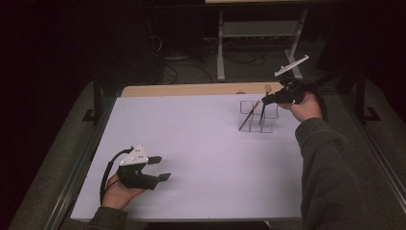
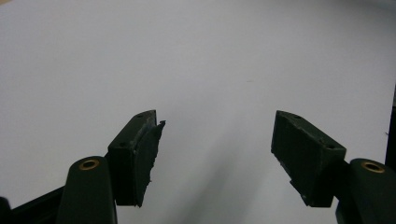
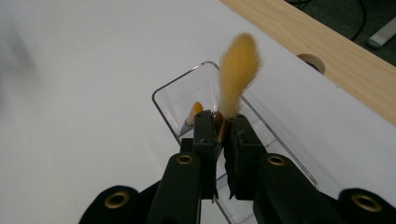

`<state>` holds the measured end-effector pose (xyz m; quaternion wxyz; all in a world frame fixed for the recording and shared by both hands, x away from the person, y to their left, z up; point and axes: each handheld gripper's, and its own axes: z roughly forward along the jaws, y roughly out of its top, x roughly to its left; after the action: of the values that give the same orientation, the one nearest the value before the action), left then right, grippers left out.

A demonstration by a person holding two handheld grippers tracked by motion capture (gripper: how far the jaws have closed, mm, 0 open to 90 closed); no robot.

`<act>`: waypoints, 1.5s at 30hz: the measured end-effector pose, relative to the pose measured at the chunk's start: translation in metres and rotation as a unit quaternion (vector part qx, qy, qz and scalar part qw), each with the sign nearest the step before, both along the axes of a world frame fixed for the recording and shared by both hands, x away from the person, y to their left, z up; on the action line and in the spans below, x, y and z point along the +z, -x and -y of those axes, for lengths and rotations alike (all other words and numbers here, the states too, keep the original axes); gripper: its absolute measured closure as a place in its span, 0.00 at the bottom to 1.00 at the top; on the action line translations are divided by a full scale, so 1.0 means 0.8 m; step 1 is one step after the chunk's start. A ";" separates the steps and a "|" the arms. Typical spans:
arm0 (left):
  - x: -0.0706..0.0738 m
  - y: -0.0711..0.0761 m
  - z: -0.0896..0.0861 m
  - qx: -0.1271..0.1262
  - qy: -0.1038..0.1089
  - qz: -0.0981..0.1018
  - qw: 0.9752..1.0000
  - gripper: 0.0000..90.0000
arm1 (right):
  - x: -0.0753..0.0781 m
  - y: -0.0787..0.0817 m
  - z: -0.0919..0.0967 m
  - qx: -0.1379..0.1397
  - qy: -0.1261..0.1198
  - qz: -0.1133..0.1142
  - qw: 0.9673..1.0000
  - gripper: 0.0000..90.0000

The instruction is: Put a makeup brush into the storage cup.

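Right gripper (image 3: 219, 135) has its jaws closed on a brush (image 3: 237, 74), clamping the stem just below the bristles. From the right gripper view, the tuft is soft, tan-yellow and tapered, rising past the jaw tips; the handle runs down into a clear holder (image 3: 187, 95) directly beneath the gripper. In the high view, this gripper (image 1: 267, 99) sits at the table's far right, above the holder (image 1: 258, 116). The brush's long axis is near upright, so the likely move, insert or withdraw, runs along that axis through the holder's open top.

A second brush (image 1: 249, 117) leans diagonally in the holder, its lower end toward the person; its tip (image 3: 195, 112) shows in the compartment beside the held one.

The holder is thin, transparent, hard plastic with rounded corners and internal dividers.

Left gripper (image 2: 217, 149) has its jaws spread wide with nothing between them. It rests (image 1: 160, 167) at the near left, well apart from the holder. The table (image 1: 201, 158) is covered in smooth matte white, with a wood strip along the far edge.
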<state>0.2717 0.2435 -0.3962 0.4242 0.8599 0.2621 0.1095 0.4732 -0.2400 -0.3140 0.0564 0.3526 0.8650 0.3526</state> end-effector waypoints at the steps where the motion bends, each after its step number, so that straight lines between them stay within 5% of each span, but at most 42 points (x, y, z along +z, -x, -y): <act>1: 0.000 0.000 0.000 0.001 0.001 0.000 1.000 0.35 | -0.001 0.000 0.000 -0.001 0.000 -0.001 1.000 0.92; 40: -0.001 -0.001 0.000 -0.003 -0.003 0.001 1.000 0.35 | -0.025 0.000 -0.004 -0.001 -0.001 -0.014 1.000 0.91; 41: -0.002 -0.001 0.000 -0.002 -0.003 0.000 1.000 0.35 | -0.027 -0.003 -0.004 -0.017 0.003 -0.014 1.000 0.78; 45: -0.002 -0.001 0.000 -0.003 -0.003 0.001 1.000 0.35 | -0.028 -0.003 0.000 -0.023 0.000 -0.017 1.000 0.77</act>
<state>0.2729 0.2435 -0.3976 0.4218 0.8619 0.2593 0.1097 0.4756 -0.2400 -0.3367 0.0503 0.3785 0.8575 0.3449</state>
